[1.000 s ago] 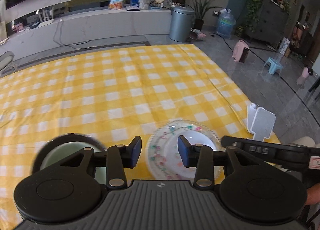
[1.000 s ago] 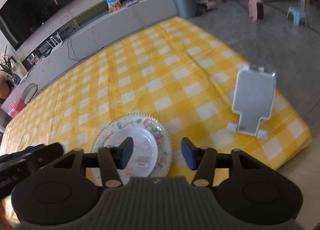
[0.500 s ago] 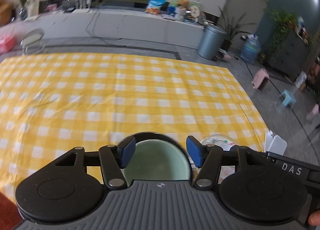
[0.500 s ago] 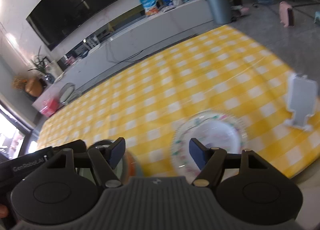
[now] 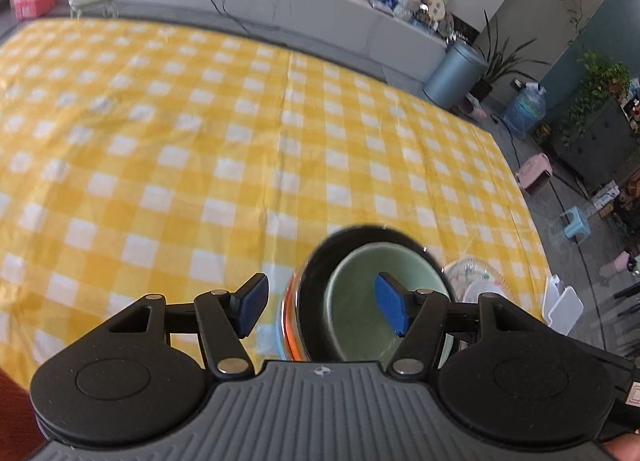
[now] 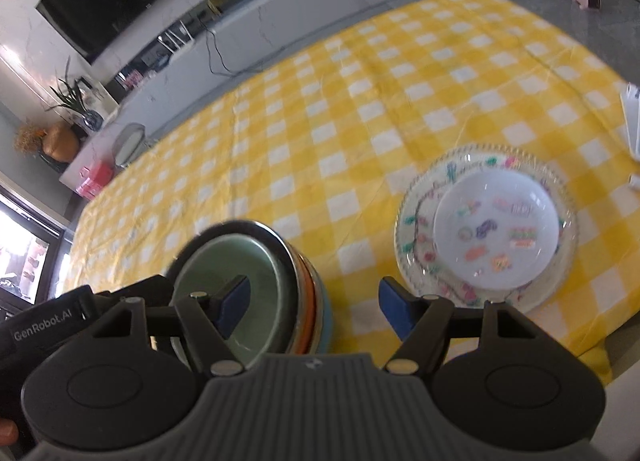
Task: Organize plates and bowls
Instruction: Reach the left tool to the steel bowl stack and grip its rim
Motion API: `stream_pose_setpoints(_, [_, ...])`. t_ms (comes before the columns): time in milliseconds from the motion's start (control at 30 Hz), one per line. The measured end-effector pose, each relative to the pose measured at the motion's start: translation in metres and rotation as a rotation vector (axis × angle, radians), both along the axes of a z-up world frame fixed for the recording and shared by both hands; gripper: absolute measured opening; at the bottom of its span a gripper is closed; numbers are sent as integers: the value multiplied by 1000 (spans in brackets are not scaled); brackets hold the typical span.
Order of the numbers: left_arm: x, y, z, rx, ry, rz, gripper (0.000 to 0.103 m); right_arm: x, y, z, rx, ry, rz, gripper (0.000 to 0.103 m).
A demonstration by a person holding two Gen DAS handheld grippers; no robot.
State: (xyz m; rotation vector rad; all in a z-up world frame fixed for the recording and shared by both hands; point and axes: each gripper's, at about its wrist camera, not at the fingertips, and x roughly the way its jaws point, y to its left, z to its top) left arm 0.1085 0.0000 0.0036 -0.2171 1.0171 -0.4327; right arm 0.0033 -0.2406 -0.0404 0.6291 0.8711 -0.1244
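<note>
A stack of nested bowls (image 5: 360,301), pale green inside a black-rimmed one over orange and blue ones, stands near the table's front edge; it also shows in the right wrist view (image 6: 256,285). To its right lies a clear patterned plate (image 6: 424,221) with a small white sticker-decorated plate (image 6: 496,229) on it; the plate's edge shows in the left wrist view (image 5: 476,277). My left gripper (image 5: 322,309) is open and empty, its fingers straddling the stack's left rim. My right gripper (image 6: 316,309) is open and empty, straddling the stack's right rim.
The table has a yellow-and-white checked cloth (image 5: 200,133). A white phone stand (image 5: 564,309) sits at the right front corner. Behind the table are a long low cabinet (image 6: 280,13), a grey bin (image 5: 456,77) and floor items.
Both grippers have swung left from the plates to the bowl stack. The stack has come close under both. Both grippers stay open.
</note>
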Motion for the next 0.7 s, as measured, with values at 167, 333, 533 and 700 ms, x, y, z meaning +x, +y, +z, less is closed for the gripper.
stream_pose_setpoints(167, [6,-1,-19,-35,75,-6,73,2,-5,-17,47,32,-18,70])
stream_pose_setpoints(333, [7,-9,-30,-2,91,-19,73,6,-6,-22,58,26,-6,70])
stream_pose_setpoints(533, [11,-12,-44,33,123,-23,73,12,-2,-30,25,33,24,70])
stream_pose_setpoints(700, [14,-8,-51,-3,149,-16,74,15,-1,-37,39,45,32,70])
